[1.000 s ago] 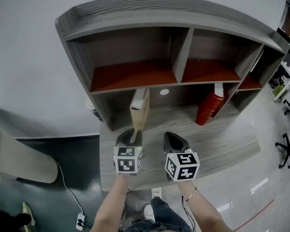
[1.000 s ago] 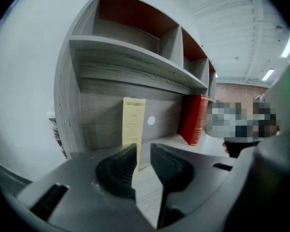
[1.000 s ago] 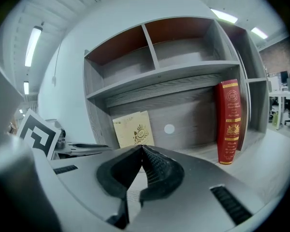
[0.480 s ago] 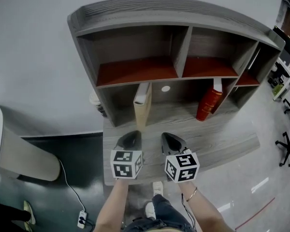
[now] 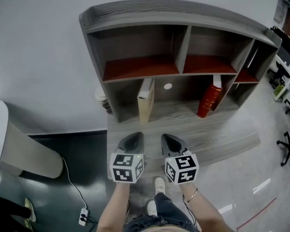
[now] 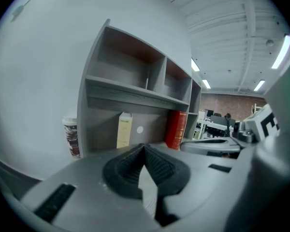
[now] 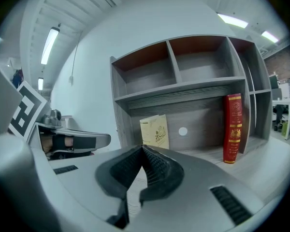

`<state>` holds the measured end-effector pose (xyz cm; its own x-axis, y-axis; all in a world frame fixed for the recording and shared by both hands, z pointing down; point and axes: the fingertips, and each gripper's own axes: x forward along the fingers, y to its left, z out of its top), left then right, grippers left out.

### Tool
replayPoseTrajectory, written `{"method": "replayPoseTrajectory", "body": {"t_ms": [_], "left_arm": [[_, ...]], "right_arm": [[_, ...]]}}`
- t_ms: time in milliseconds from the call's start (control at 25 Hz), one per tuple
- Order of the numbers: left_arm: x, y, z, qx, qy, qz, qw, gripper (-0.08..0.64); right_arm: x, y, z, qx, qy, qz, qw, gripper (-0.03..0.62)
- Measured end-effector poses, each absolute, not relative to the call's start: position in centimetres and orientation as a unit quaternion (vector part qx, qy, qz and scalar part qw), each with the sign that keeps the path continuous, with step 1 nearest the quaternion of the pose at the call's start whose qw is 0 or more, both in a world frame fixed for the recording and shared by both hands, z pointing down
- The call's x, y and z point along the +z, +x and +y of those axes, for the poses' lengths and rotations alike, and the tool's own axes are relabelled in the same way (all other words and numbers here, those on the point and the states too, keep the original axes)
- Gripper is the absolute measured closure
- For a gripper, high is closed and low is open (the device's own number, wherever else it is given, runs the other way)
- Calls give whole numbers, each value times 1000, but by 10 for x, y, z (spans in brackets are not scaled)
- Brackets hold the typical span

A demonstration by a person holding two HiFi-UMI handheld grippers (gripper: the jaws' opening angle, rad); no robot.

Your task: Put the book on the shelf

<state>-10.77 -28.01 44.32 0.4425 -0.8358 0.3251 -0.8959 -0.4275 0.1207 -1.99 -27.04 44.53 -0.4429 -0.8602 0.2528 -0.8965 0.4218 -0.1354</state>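
A cream book (image 5: 145,100) stands upright on the desk level of the grey shelf unit (image 5: 181,52), in the lower left bay. It also shows in the left gripper view (image 6: 123,130) and the right gripper view (image 7: 154,131). My left gripper (image 5: 133,138) hangs over the desk's front part, well short of the book, shut and empty (image 6: 144,146). Beside it my right gripper (image 5: 170,140) is also shut with nothing between its pads (image 7: 142,149). Both point toward the shelf.
A red book (image 5: 208,102) stands upright in the lower bay to the right. A paper cup (image 5: 102,100) sits outside the shelf's left wall. The grey desk (image 5: 222,134) juts out toward me. Office chairs (image 5: 287,151) stand at the far right, and a power strip (image 5: 83,218) lies on the floor.
The left gripper has come away from the cream book's foot and drawn back toward me, its jaws now together. The book stays standing. The right gripper has drawn back as well.
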Motion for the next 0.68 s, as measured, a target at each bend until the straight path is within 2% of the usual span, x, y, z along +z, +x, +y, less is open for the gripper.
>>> {"method": "replayPoseTrajectory", "body": {"t_ms": [680], "left_arm": [[445, -127, -230, 99, 829, -525, 165, 548]], "right_arm": [[438, -24, -220, 127, 524, -840, 67, 583]]}}
